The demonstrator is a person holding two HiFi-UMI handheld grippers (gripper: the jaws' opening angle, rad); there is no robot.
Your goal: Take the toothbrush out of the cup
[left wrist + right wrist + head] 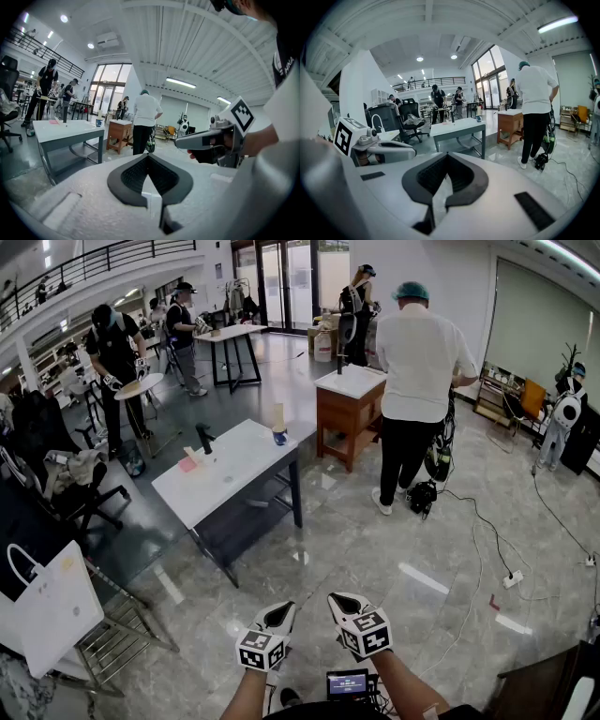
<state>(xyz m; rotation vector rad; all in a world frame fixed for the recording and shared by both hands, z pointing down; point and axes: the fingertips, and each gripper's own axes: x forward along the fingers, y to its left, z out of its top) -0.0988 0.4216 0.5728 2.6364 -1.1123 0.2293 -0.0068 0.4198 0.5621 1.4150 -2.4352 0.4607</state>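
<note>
We hold the left gripper point(284, 608) and the right gripper point(335, 599) near us over the floor, both with jaws closed tip to tip on nothing. The toothbrush point(277, 414) stands upright in the cup point(279, 436), well apart from the grippers, at the far right corner of the white table point(234, 467). Only the gripper views show the pads meeting, while the head view alone shows both grippers together.

Side by side, left gripper point(282, 609) and right gripper point(341, 601), jaws together.
</note>
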